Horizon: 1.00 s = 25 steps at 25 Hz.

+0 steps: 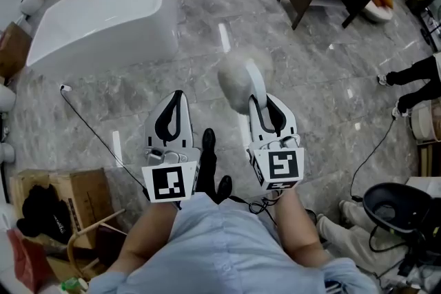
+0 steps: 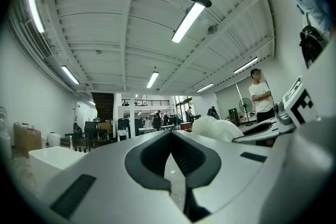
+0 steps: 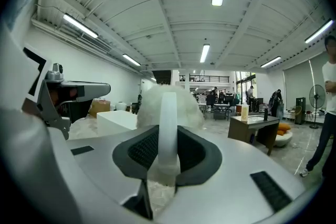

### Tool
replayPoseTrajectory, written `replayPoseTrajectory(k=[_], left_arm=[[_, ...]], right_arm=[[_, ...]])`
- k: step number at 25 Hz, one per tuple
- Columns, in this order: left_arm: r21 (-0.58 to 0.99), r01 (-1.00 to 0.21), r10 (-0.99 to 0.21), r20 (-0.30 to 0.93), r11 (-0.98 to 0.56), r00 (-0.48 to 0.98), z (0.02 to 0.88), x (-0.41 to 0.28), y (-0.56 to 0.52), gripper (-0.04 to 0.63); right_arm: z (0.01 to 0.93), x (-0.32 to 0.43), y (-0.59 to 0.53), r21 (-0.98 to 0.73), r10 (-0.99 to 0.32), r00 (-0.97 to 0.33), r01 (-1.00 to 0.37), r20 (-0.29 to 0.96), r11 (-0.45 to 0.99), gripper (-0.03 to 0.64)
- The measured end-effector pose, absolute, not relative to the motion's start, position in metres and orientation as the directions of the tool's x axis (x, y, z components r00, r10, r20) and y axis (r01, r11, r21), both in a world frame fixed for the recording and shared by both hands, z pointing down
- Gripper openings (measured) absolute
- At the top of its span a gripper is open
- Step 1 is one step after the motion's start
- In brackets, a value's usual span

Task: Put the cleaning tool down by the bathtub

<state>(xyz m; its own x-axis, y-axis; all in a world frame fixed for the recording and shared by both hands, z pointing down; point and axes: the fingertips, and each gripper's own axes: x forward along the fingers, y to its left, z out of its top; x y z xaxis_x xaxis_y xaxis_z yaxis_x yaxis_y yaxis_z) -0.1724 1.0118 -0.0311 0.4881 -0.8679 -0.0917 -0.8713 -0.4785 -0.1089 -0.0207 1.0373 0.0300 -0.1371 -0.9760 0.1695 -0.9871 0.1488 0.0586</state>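
The task is at its carrying stage, by my reading: the cleaning tool (image 1: 237, 81) is in the grip of the right gripper (image 1: 262, 101), held up off the grey marble floor (image 1: 207, 65) at the middle of the head view. The bathtub (image 1: 103, 14) stands in the upper left of that frame, well apart from the tool. Nothing has been set down yet. What is left is to bring the tool over to the tub, lower it to the floor beside the tub's wall, and let go.

In the right gripper view the fingers (image 3: 195, 153) are clamped on the tool's handle, one dark pad on each side. The left gripper (image 1: 178, 100) sits at the lower left of centre in the head view. Its fingers (image 2: 149, 157) are together with nothing between them, so it plays no part in the hold.

The tool has a smooth, flat white handle that rises straight out between the pads. At the far end is a round, fluffy, off-white head, soft like wool or thick fibre. The head looks blurred in the head view, and it stands just beyond the fingertips, pointing away from the person. It looks light and soft, so it should land without fuss.
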Motion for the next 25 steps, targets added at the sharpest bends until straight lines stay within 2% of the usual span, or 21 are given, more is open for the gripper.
replayPoseTrajectory(k=[14, 25], left_arm=[[-0.107, -0.886, -0.879, -0.118, -0.452, 0.463, -0.048, -0.182, 0.806, 0.015], [-0.104, -0.892, -0.875, -0.172, -0.440, 0.452, -0.065, -0.188, 0.702, 0.015]], right_arm=[[0.011, -0.013, 0.837, 0.090, -0.981, -0.099, -0.989, 0.166, 0.115, 0.095], [-0.010, -0.020, 0.734, 0.121, -0.986, -0.112, -0.984, 0.123, 0.127, 0.095]])
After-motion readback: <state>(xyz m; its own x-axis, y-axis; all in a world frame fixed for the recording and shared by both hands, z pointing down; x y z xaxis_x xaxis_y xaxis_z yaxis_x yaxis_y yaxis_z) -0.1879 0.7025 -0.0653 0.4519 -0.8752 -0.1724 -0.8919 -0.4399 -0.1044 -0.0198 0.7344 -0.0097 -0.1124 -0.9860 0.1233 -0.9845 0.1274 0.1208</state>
